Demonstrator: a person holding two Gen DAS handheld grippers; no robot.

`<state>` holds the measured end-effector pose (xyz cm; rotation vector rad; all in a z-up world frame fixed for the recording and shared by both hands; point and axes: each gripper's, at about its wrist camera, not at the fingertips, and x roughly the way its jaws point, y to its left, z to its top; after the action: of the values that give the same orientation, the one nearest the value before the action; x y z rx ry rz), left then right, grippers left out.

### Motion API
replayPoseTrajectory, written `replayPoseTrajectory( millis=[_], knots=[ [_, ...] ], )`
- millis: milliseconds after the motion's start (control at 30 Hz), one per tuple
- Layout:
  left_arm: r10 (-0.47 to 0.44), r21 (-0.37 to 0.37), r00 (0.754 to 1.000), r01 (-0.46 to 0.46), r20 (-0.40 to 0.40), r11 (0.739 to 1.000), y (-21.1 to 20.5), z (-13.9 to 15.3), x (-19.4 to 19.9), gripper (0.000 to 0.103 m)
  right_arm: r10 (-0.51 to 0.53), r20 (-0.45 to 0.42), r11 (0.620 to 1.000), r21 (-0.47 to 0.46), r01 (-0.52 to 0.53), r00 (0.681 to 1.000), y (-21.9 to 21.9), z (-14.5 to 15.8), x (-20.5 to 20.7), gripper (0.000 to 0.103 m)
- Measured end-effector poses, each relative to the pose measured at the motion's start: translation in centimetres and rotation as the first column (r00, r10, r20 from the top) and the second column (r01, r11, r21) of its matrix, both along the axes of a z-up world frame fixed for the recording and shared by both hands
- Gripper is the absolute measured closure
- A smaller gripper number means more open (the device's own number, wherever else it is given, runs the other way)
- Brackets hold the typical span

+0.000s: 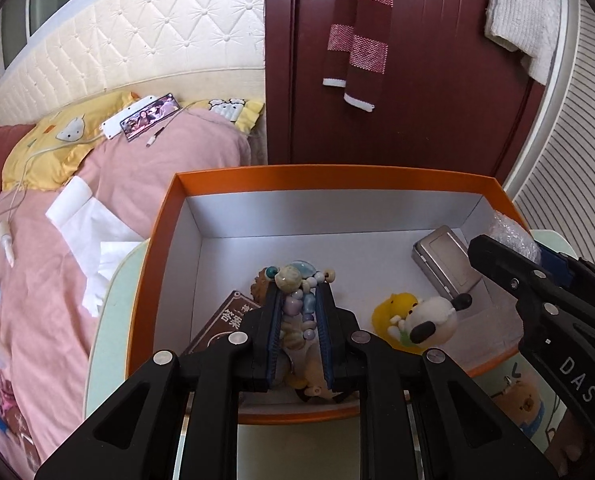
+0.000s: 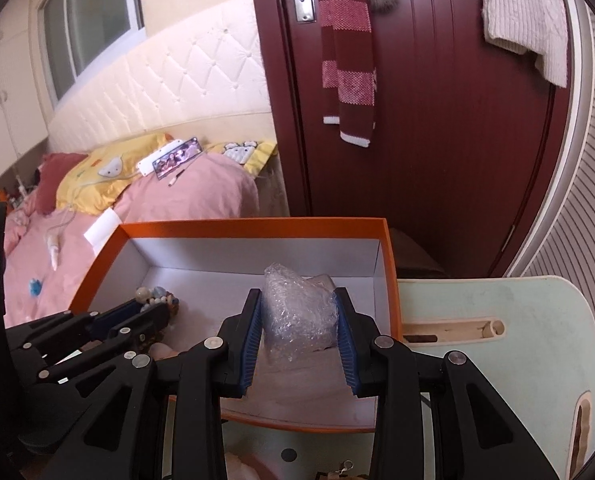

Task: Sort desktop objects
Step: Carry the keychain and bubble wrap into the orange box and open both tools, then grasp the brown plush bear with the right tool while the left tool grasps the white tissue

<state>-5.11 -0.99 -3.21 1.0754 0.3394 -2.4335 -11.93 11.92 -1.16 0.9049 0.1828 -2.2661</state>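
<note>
In my left gripper (image 1: 299, 328) I am pinching a beaded bracelet (image 1: 297, 304), its pale stones and small white beads bunched between the blue pads and spilling out past the tips, and it hangs over the near left part of the orange box (image 1: 337, 172). My right gripper (image 2: 299, 330) is clamped on a crumpled wad of bubble wrap (image 2: 299, 316), which bulges up between the pads over the near right part of the same box. Below the bracelet lies a brown card with white lettering (image 1: 229, 316); right of it sits a yellow and white plush toy (image 1: 417, 318), and beyond that, toward the far right corner, a grey metal tin (image 1: 445, 264). The box rests on a pale green desk (image 2: 497, 304), with a bed under a pink cover (image 1: 137, 168) off to the left and a dark red door (image 1: 437, 80) behind. My worry, judging from here, is the bracelet: the loop is loose and heavy at its free end, so if I part the pads while it dangles, a strand could catch on a finger or on the box's near wall and drag out. The wrap is light and springy, and could cling to a pad or bounce over the right rim. With both grippers over one box, my fingers could also knock together.
</note>
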Motion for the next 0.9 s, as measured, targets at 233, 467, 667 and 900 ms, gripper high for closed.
replayPoseTrajectory(
  millis=[233,467,667,900],
  knots=[
    [-0.001,-0.004,0.999,0.001,-0.035,1.0,0.3,0.8,0.4,0.041,-0.015,0.003,0.999,-0.037,0.015,1.0,0.8,0.1,0.0,0.052],
    [0.004,-0.082,0.997,-0.01,-0.08,0.997,1.4,3.0,1.6,0.027,-0.024,-0.038,0.999,-0.05,0.022,0.999,2.2,1.4,1.4,0.05],
    [0.006,-0.041,0.995,-0.01,-0.101,0.999,1.6,3.5,3.6,0.027,-0.044,-0.066,0.998,-0.052,0.04,0.997,4.7,2.2,2.7,0.045],
    [-0.012,-0.013,0.979,0.01,-0.202,1.0,3.7,2.1,7.7,0.027,-0.078,-0.054,0.995,-0.059,0.075,0.996,9.2,1.2,4.1,0.036]
  ],
)
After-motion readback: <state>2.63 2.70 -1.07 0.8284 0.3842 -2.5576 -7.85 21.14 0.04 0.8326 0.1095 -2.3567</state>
